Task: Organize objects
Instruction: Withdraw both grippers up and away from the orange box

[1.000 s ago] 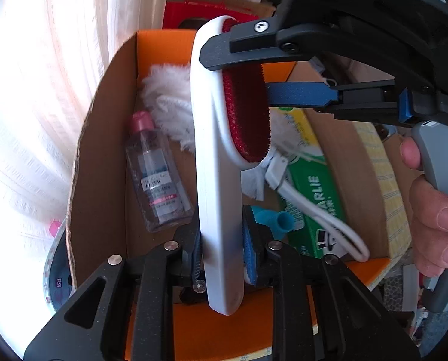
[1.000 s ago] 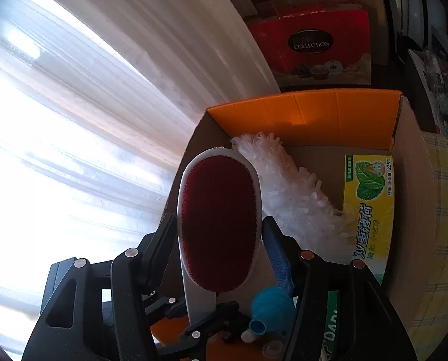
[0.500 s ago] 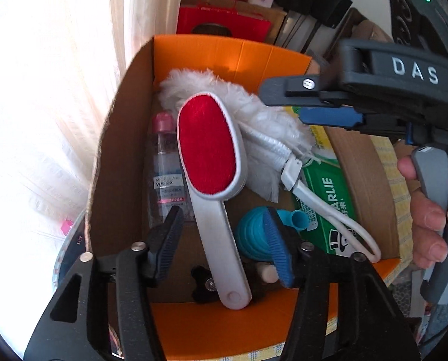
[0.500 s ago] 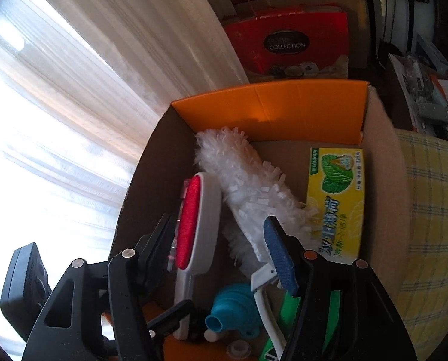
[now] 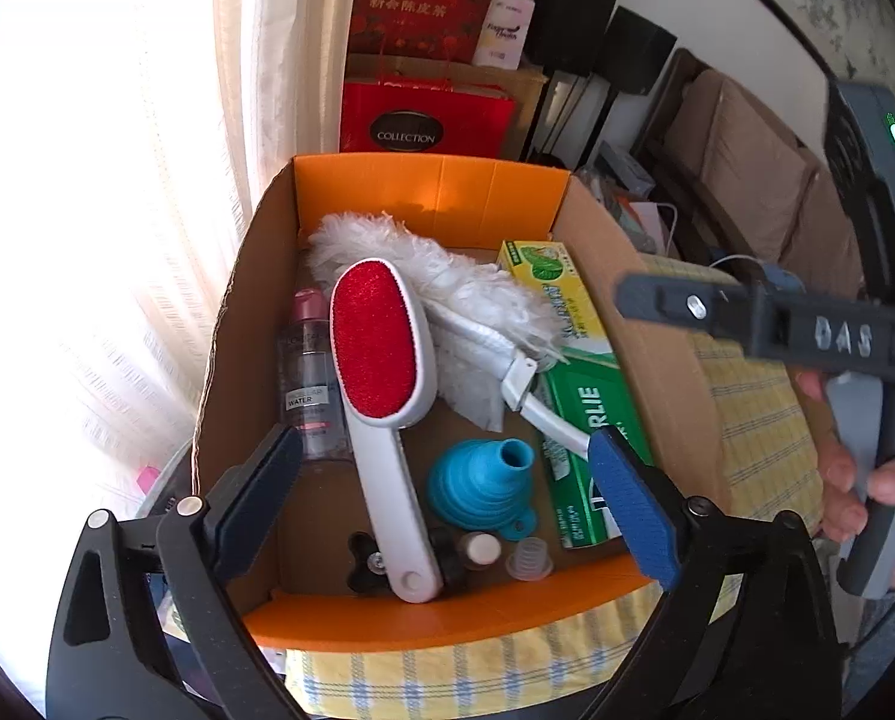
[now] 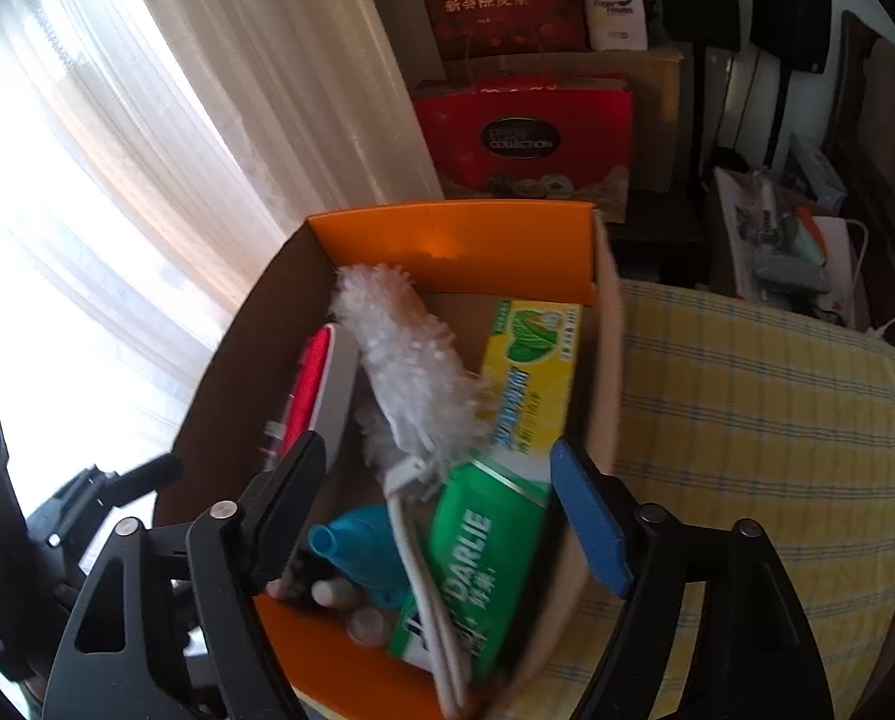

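Cardboard box with orange flaps [image 5: 429, 195] holds my red-faced white lint brush [image 5: 381, 372], lying along its left wall beside a clear bottle [image 5: 309, 372], possibly touching. Both my left gripper [image 5: 441, 489] and right gripper [image 6: 441, 516] hang spread, empty, above the near edge.

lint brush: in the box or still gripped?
In the box. The lint brush lies flat, red face up, between the bottle and funnel; both grippers' jaws stand open and empty.

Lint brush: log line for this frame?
lint brush lying in box, beside bottle | left gripper open, above box | right gripper open, empty
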`<state>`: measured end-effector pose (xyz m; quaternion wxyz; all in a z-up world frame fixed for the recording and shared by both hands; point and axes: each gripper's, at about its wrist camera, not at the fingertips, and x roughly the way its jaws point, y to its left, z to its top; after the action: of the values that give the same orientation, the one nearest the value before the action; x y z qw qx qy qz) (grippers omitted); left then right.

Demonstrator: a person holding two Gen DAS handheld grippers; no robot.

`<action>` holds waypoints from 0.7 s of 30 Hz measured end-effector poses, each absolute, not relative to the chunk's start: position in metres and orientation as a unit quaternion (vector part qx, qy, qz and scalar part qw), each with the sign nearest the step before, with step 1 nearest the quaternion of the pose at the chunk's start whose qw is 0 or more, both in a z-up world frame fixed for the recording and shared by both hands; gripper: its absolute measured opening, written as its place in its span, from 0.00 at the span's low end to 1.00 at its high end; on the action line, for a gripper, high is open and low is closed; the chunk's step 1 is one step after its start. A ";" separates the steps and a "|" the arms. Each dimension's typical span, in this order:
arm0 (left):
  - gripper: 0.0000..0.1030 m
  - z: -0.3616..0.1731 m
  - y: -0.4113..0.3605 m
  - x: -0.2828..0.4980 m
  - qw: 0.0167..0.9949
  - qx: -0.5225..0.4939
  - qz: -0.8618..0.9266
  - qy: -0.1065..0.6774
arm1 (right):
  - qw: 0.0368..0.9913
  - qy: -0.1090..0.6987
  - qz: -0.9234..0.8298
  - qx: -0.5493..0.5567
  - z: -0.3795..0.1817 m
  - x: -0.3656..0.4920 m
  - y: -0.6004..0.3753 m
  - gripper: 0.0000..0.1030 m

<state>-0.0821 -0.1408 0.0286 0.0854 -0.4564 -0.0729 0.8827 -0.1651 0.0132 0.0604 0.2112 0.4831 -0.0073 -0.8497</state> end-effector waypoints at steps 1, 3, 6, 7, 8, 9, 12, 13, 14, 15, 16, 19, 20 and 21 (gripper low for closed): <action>0.95 0.030 -0.140 -0.081 0.083 -0.454 0.884 -0.076 | 0.208 -0.004 -0.851 0.481 0.060 -0.162 0.017 0.81; 0.99 0.032 -0.139 -0.080 0.076 -0.451 0.886 -0.078 | 0.201 0.001 -0.856 0.476 0.061 -0.155 0.026 0.82; 0.99 0.035 -0.133 -0.078 0.067 -0.446 0.890 -0.068 | 0.192 0.000 -0.861 0.471 0.062 -0.144 0.040 0.82; 1.00 0.036 -0.130 -0.076 0.066 -0.445 0.891 -0.062 | 0.190 -0.002 -0.863 0.468 0.063 -0.141 0.045 0.84; 1.00 0.036 -0.127 -0.075 0.065 -0.445 0.891 -0.058 | 0.186 -0.005 -0.866 0.464 0.064 -0.136 0.052 0.85; 1.00 0.036 -0.125 -0.074 0.064 -0.445 0.892 -0.055 | 0.182 -0.006 -0.868 0.461 0.066 -0.134 0.055 0.86; 1.00 0.039 -0.118 -0.070 0.060 -0.447 0.891 -0.055 | 0.173 -0.009 -0.876 0.450 0.069 -0.121 0.070 0.92; 1.00 0.039 -0.116 -0.067 0.060 -0.447 0.891 -0.060 | 0.169 -0.008 -0.879 0.446 0.070 -0.116 0.074 0.96; 1.00 0.040 -0.114 -0.065 0.062 -0.446 0.891 -0.066 | 0.165 -0.008 -0.882 0.442 0.071 -0.112 0.077 1.00; 1.00 0.040 -0.113 -0.063 0.063 -0.445 0.890 -0.071 | 0.161 -0.006 -0.884 0.439 0.071 -0.108 0.080 1.00; 1.00 0.041 -0.112 -0.060 0.063 -0.444 0.890 -0.078 | 0.157 -0.003 -0.886 0.437 0.071 -0.104 0.083 1.00; 1.00 0.041 -0.108 -0.054 0.062 -0.439 0.892 -0.090 | 0.142 0.003 -0.891 0.431 0.069 -0.091 0.093 1.00; 1.00 0.041 -0.106 -0.052 0.065 -0.438 0.892 -0.092 | 0.137 0.004 -0.893 0.429 0.069 -0.086 0.097 1.00; 1.00 0.041 -0.104 -0.051 0.067 -0.439 0.891 -0.093 | 0.134 0.004 -0.894 0.428 0.068 -0.082 0.100 1.00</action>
<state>-0.0507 -0.1041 0.0406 0.0672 -0.4387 -0.0929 0.8913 -0.0818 0.0999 0.0684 0.1345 0.4275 0.0042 -0.8939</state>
